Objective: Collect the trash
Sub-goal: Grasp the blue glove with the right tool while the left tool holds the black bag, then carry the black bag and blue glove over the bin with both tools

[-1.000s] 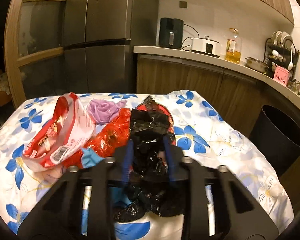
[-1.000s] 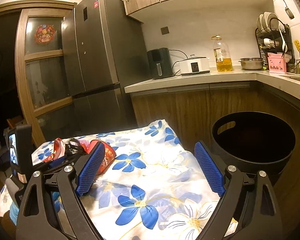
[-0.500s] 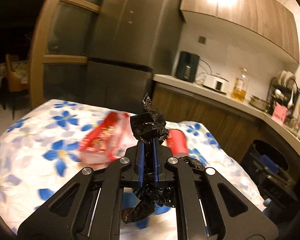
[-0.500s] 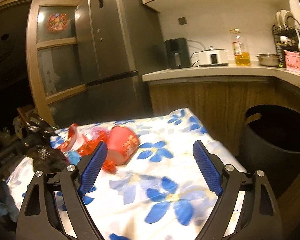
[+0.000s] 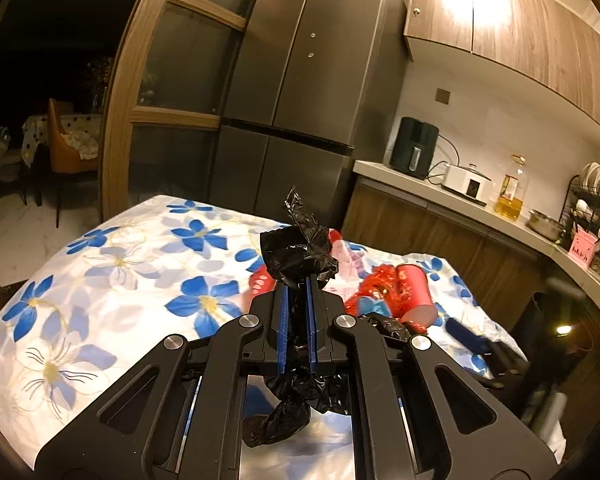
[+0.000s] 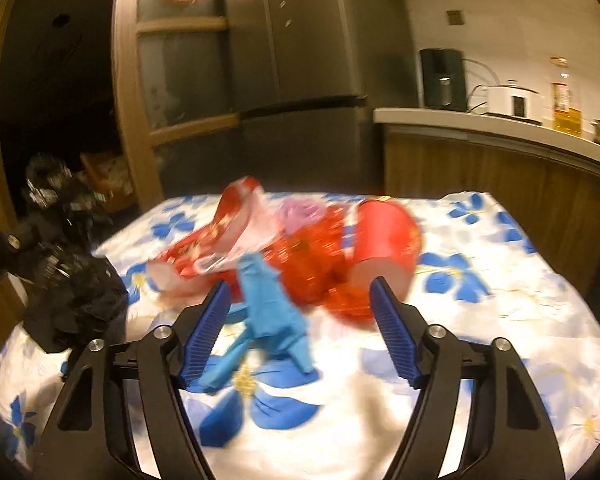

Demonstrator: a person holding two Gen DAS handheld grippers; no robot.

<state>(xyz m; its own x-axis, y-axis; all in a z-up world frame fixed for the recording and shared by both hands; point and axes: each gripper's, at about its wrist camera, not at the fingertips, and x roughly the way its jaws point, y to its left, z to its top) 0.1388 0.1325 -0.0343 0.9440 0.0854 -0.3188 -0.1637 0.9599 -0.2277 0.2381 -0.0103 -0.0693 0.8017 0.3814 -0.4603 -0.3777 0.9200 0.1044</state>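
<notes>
My left gripper [image 5: 296, 288] is shut on a crumpled black plastic bag [image 5: 298, 254] and holds it up above the floral tablecloth [image 5: 112, 276]. The bag also shows at the left of the right wrist view [image 6: 74, 300]. My right gripper [image 6: 300, 294] is open and empty, low over a pile of trash: a blue glove [image 6: 268, 312] between its fingers, a red paper cup [image 6: 380, 248], a red-and-white snack wrapper [image 6: 216, 244], red crinkly plastic [image 6: 312, 264] and a purple wad [image 6: 300, 212]. The right wrist view is blurred.
A dark fridge [image 5: 300, 112] and a wooden door frame [image 5: 120, 128] stand behind the table. A counter [image 5: 452, 200] with an air fryer, cooker, oil bottle and dish rack runs along the right. A black bin [image 5: 572, 328] sits at the table's right.
My left gripper closed on the black bag and lifted it off the pile, swinging left. My right gripper moved left and down, from the bin side to over the trash pile.
</notes>
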